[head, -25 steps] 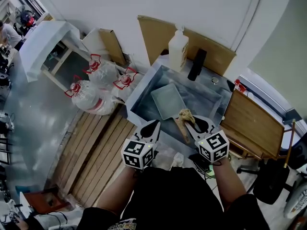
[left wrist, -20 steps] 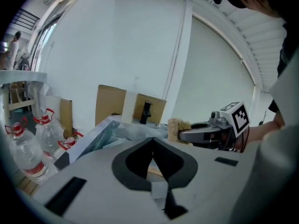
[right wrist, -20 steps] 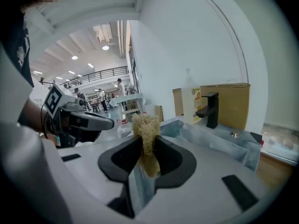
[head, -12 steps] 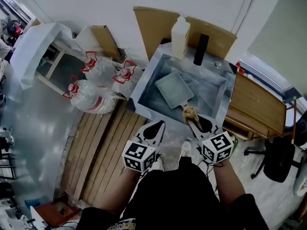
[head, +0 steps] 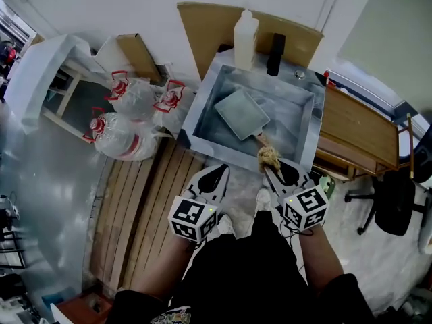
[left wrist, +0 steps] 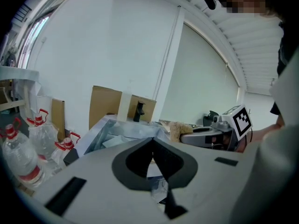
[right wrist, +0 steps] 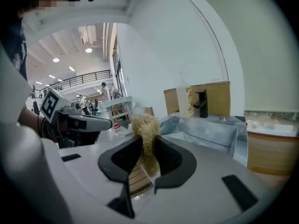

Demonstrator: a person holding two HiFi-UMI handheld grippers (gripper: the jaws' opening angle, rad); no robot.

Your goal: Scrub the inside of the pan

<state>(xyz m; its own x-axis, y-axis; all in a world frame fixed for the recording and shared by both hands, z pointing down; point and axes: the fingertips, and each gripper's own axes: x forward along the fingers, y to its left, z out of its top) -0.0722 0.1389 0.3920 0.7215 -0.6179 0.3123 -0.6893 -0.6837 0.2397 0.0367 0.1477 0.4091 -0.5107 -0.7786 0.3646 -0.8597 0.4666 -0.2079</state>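
We hold both grippers low in the middle of the head view, side by side and pointing up the frame toward the sink [head: 198, 111]. Our left gripper [head: 221, 171] has its jaws pressed together with nothing between them; its own view shows the dark pads meeting at the tip. Our right gripper [head: 267, 169] pinches a tan, fibrous scrubber [head: 268, 157], and in its own view the tuft sticks up and hangs down between the closed pads.

The pan [head: 241, 113], grey and square, lies inside the sink just above the centre of the frame, turned at an angle, its handle running down and right toward the scrubber. The scrubber sits over the sink's near rim, at the handle's end and short of the pan's inside; we cannot tell whether it touches the handle.

At the sink's far edge, top centre, stand a white soap bottle [head: 246, 38] and a black tap [head: 275, 44], with cardboard [head: 206, 27] propped on the wall behind. Big water jugs [head: 120, 135] lie at the left, wooden slats [head: 145, 204] run under the left gripper, and a wooden table [head: 356, 135] is at the right
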